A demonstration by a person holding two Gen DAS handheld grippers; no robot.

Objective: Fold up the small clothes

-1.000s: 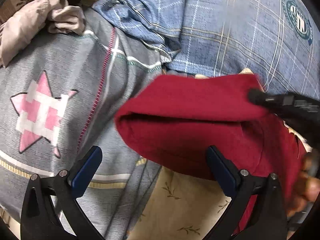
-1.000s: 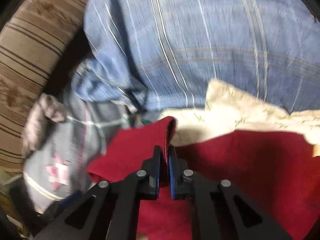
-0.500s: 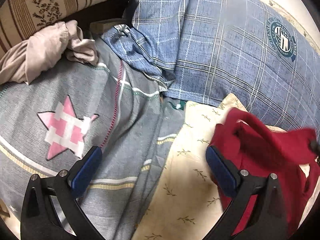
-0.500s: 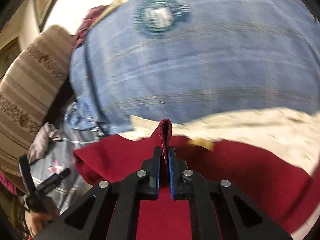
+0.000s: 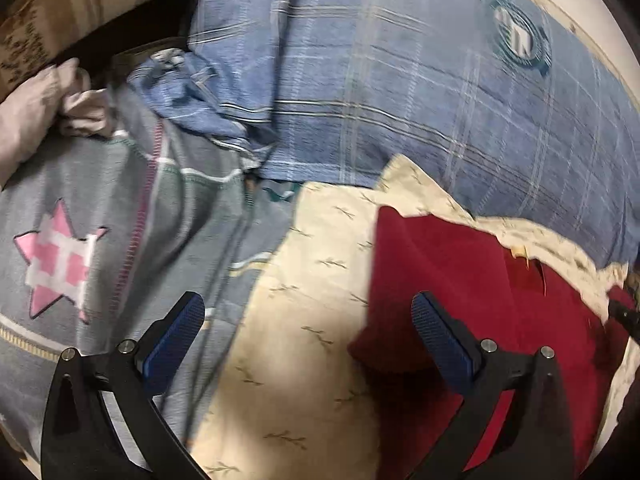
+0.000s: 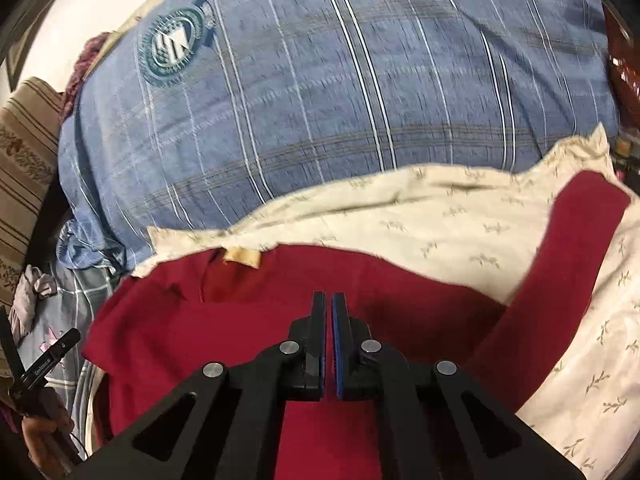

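Red garment [image 6: 224,332] lies spread on the cream sheet [image 6: 440,224], one sleeve [image 6: 560,264] flung out to the side. Right claw [image 6: 327,320] pressed together over it, apparently on nothing; left claw [image 5: 308,328] wide apart, empty, beside its edge. Risk: snagging the sheet too and dragging both.

Left hand-held gripper [image 5: 308,320] hangs wide open over the cream leaf-print sheet [image 5: 304,360], nothing between its blue pads; red garment [image 5: 472,280] lies spread just right, blue plaid pillow [image 5: 400,80] behind, pink-star blanket [image 5: 100,220] at left
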